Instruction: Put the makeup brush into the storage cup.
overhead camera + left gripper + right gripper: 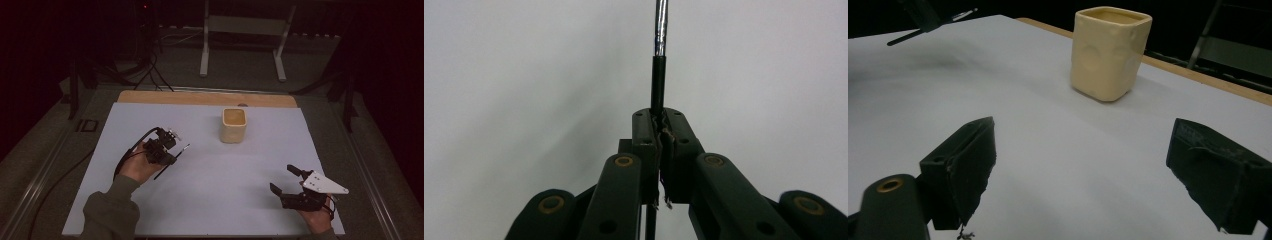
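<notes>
White mat [210,200] over wooden tabletop, largest. Cream square ceramic cup [234,125] upright near far edge, empty as far as seen; likely rigid, glazed, breakable, best taken across opposite walls near rim. Right gripper [285,179] at near right, jaws spread wide, nothing between. Left gripper [172,150] clamped on thin black pen with metal tip [659,60], held above mat left of cup; light, stiff, slick barrel, grip at mid-shaft.
</notes>
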The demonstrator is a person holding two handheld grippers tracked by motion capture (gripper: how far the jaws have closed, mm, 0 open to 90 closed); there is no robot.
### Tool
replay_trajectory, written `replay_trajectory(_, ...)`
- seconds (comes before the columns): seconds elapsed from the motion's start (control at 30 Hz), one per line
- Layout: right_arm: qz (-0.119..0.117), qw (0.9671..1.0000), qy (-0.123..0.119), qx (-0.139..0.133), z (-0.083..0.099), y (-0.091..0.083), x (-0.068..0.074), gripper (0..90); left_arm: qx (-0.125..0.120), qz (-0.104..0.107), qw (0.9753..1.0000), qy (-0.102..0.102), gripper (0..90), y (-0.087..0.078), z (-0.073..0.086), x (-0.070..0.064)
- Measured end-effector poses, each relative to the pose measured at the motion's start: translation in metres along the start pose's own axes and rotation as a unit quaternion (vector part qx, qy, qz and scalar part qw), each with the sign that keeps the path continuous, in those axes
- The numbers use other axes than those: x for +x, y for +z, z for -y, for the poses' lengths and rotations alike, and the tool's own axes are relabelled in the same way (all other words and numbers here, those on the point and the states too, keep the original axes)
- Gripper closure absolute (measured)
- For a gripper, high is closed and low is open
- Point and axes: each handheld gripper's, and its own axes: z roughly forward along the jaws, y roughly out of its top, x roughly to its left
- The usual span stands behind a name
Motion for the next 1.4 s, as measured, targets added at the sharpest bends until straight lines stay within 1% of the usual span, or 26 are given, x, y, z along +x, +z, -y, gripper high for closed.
replay_trajectory(0.1, 0.000, 1.0000, 0.000, 0.000, 0.000, 0.000, 0.000, 12.2, 0.000, 0.000, 1.0000, 0.003, 87.1, -0.001, -0.002, 0.000)
replay_trajectory(0.27, 0.002, 1.0000, 0.000, -0.001, 0.000, 0.000, 0.000, 11.6, -0.015, -0.002, 0.9999, 0.007, 87.1, -0.005, -0.006, -0.002)
replay_trajectory(0.33, 0.002, 1.0000, 0.000, -0.001, 0.000, 0.000, 0.000, 11.6, -0.017, -0.001, 0.9998, 0.009, 87.1, -0.006, -0.008, -0.003)
replay_trajectory(0.37, 0.001, 1.0000, 0.000, -0.001, 0.000, 0.000, 0.000, 11.6, -0.018, -0.004, 0.9998, 0.010, 87.1, -0.007, -0.008, -0.003)
replay_trajectory(0.4, 0.001, 1.0000, -0.001, -0.001, 0.000, 0.000, 0.000, 11.5, -0.021, -0.006, 0.9997, 0.005, 87.1, -0.008, -0.009, -0.003)
replay_trajectory(0.47, 0.001, 1.0000, -0.001, -0.001, 0.000, 0.000, 0.001, 11.5, -0.026, -0.011, 0.9996, 0.004, 87.1, -0.009, -0.010, -0.003)
replay_trajectory(0.6, 0.001, 1.0000, -0.001, -0.001, 0.000, 0.000, 0.000, 11.4, -0.034, -0.014, 0.9993, 0.002, 87.1, -0.011, -0.012, -0.003)
replay_trajectory(0.7, 0.000, 1.0000, -0.001, -0.001, 0.000, 0.000, 0.001, 11.4, -0.043, -0.023, 0.9988, 0.005, 87.0, -0.011, -0.014, -0.003)
replay_trajectory(0.73, 0.000, 1.0000, -0.002, 0.000, 0.000, 0.000, 0.001, 11.4, -0.045, -0.026, 0.9986, 0.007, 87.0, -0.012, -0.014, -0.003)
replay_trajectory(0.8, -0.002, 1.0000, -0.004, 0.001, 0.000, 0.001, 0.001, 11.4, -0.053, -0.028, 0.9982, 0.006, 87.1, -0.013, -0.015, -0.003)
replay_trajectory(1.03, -0.001, 1.0000, -0.003, 0.000, 0.000, 0.000, 0.001, 11.3, -0.079, -0.032, 0.9963, 0.012, 87.0, -0.017, -0.019, -0.005)
replay_trajectory(1.1, -0.002, 1.0000, -0.003, 0.000, 0.000, 0.000, 0.002, 11.3, -0.086, -0.027, 0.9958, 0.012, 87.0, -0.018, -0.019, -0.005)
replay_trajectory(1.3, -0.002, 1.0000, -0.004, 0.000, 0.000, 0.000, 0.002, 11.3, -0.109, -0.028, 0.9935, 0.013, 87.0, -0.020, -0.021, -0.006)
replay_trajectory(1.4, -0.003, 1.0000, -0.004, 0.000, 0.000, 0.001, 0.002, 11.3, -0.125, -0.031, 0.9915, 0.011, 87.0, -0.023, -0.022, -0.006)
